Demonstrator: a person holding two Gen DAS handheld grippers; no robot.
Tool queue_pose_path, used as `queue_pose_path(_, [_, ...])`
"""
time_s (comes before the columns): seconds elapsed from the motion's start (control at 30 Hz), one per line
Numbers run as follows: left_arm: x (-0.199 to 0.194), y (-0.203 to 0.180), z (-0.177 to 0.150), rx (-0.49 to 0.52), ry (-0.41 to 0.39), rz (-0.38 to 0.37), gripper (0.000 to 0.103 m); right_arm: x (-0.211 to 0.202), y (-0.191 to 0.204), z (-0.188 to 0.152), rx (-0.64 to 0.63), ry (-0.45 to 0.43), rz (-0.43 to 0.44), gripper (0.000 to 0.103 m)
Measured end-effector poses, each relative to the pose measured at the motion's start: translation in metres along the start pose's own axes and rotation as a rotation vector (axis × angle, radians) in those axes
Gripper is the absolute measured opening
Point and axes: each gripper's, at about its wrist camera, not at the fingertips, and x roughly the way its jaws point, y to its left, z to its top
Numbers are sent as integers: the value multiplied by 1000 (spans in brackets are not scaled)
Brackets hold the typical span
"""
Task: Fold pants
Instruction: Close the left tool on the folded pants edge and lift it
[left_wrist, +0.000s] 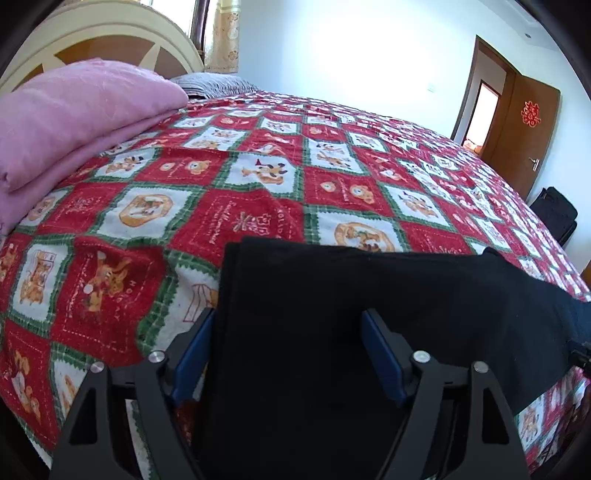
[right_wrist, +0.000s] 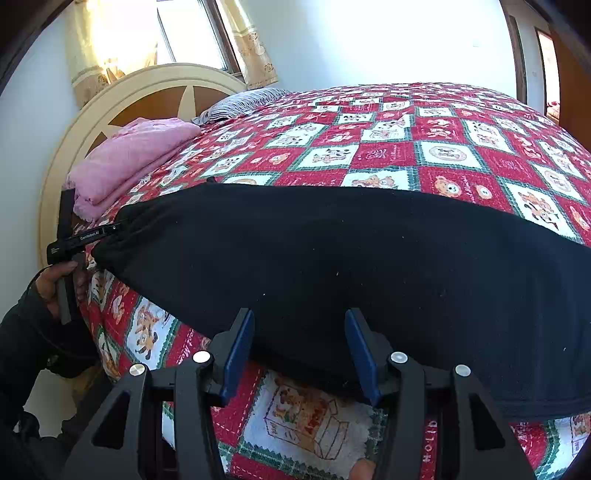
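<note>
Item: black pants (right_wrist: 332, 258), lying lengthwise along the near edge of the bed (left_wrist: 258, 166), on a red patchwork bedspread (right_wrist: 443, 155); pink folded blanket (left_wrist: 74, 122) near the headboard (right_wrist: 122, 99). Left gripper (left_wrist: 288, 354) straddles one end of the pants, right gripper (right_wrist: 299, 354) the near edge; whether either pair of jaws clamps the cloth cannot be told. Handling note: both jaws should probably pinch all layers before lifting, keeping edges aligned.

Two close, downward views over bed (left_wrist: 258, 166)
</note>
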Motion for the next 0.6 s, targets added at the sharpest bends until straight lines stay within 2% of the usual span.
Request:
queue_pose_path(0.03, [-2, 1, 1, -2, -3, 3, 67, 0, 0, 0, 0, -1, -1, 53])
queue_pose_path(0.07, [-5, 1, 1, -1, -7, 2, 55, 0, 1, -1, 0, -3, -1, 53])
queue_pose_path(0.1, [-9, -1, 1, -2, -13, -9, 49, -1, 1, -1, 1, -6, -3, 53])
queue_pose_path(0.23, [-16, -8, -4, 32, -48, 17, 46, 0, 2, -2, -5, -8, -9, 53])
queue_pose_path(0.33, [-8, -4, -5, 12, -33, 1, 44, 0, 3, -3, -11, -10, -15, 53])
queue_pose_path(0.4, [-8, 4, -3, -13, -41, -53, 26, -1, 3, -3, -11, -11, -16, 53])
queue_pose_path(0.5, [-17, 18, 3, -108, -60, -127, 25, -4, 4, -2, -9, -18, -22, 53])
queue_pose_path(0.6, [-31, 25, 9, -149, -83, -168, 25, -6, 9, -1, -31, -29, -38, 53])
